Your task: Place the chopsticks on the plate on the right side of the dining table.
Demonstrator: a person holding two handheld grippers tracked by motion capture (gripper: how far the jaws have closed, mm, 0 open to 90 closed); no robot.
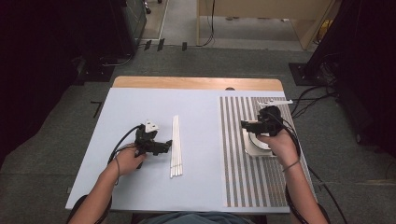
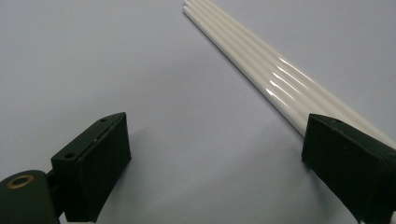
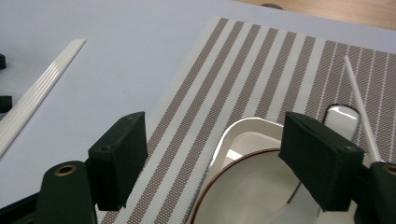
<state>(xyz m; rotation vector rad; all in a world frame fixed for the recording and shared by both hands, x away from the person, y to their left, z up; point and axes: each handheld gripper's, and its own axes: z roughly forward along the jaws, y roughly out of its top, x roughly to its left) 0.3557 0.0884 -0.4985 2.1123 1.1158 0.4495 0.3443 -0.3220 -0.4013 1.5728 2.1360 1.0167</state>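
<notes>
High view: left gripper [image 1: 166, 145] sits low over the pale blue table cover [image 1: 140, 112], jaws aimed at the bundle of long thin white glossy plastic sticks [image 1: 176, 145]; the bundle lies just past the jaw tips, touching or nearly so, can't tell. Right gripper [image 1: 246, 125] hangs over the white square tray with a round white dish in it [image 1: 258, 145] on the brown-and-white striped woven placemat [image 1: 243, 140]. One single white stick [image 1: 274, 101] lies on the mat beyond the right jaws, well apart from the bundle.

Left gripper view: jaws spread wide, nothing between them. Sticks [image 2: 261, 74] run diagonally by the right-hand jaw and pass behind it, not yet straddled.

Right gripper view: jaws wide, empty. Tray rim [image 3: 238, 128] and dish [image 3: 247, 186] lie between and under the jaws; the single stick [image 3: 359, 107] slants beyond the right-hand jaw; bundle [image 3: 37, 100] far off the left-hand jaw.

Progress, judging: early. One stick on the mat, most left in the bundle, next pick not yet made.
</notes>
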